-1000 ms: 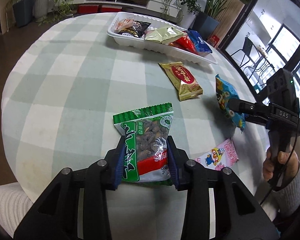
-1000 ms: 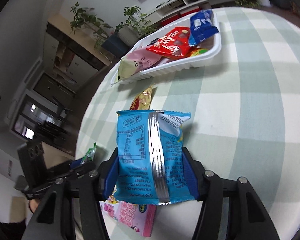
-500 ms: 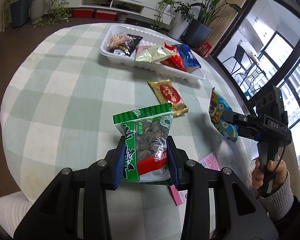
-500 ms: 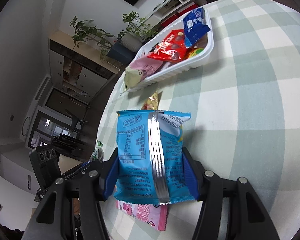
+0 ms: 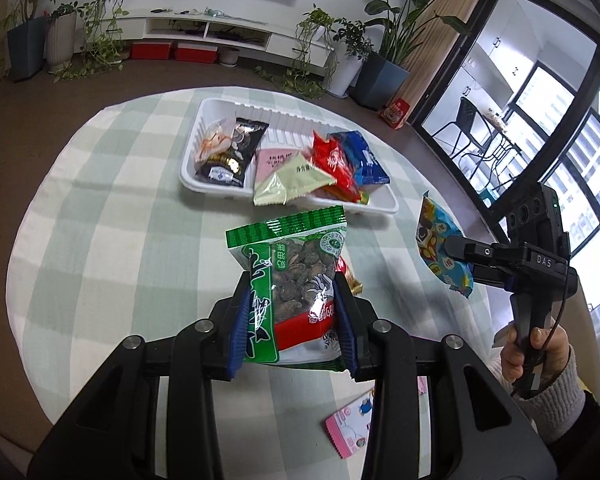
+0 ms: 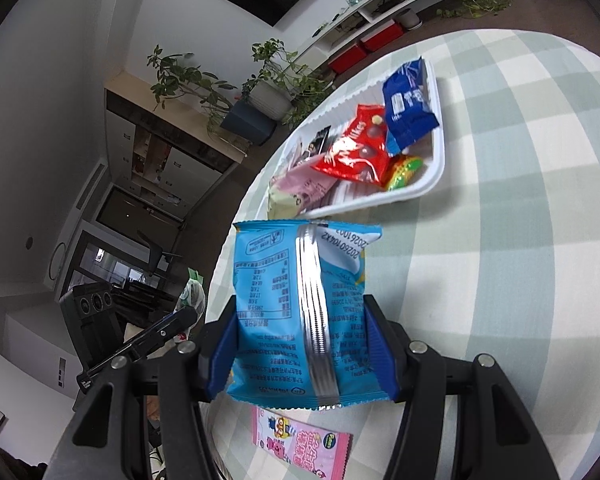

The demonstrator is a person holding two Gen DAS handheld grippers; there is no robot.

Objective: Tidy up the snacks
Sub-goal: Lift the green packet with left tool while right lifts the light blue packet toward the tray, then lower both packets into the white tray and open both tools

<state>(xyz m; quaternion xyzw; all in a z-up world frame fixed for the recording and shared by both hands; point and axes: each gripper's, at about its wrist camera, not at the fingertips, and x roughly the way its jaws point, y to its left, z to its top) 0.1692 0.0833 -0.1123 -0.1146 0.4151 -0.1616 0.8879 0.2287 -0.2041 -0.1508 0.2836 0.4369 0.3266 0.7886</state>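
Observation:
My left gripper (image 5: 292, 312) is shut on a green nut packet (image 5: 292, 276), held above the checked table. My right gripper (image 6: 302, 344) is shut on a light-blue snack packet (image 6: 300, 304), also lifted off the table; in the left wrist view that blue packet (image 5: 440, 252) hangs at the right with a person's hand below it. A white tray (image 5: 220, 190) holding several snack packets lies beyond both grippers, and the same tray (image 6: 432, 176) shows up ahead in the right wrist view. A gold-red packet (image 5: 352, 280) is mostly hidden behind the green one.
A pink packet (image 6: 300, 440) lies flat on the round checked table (image 5: 112, 240) under the grippers, and its corner (image 5: 350, 426) shows near the front edge. Floor, potted plants and a low shelf surround the table.
Both grippers rose off the table with their packets and moved toward the tray. The tray now sits closer to the packets in both views. Neither grip changed.

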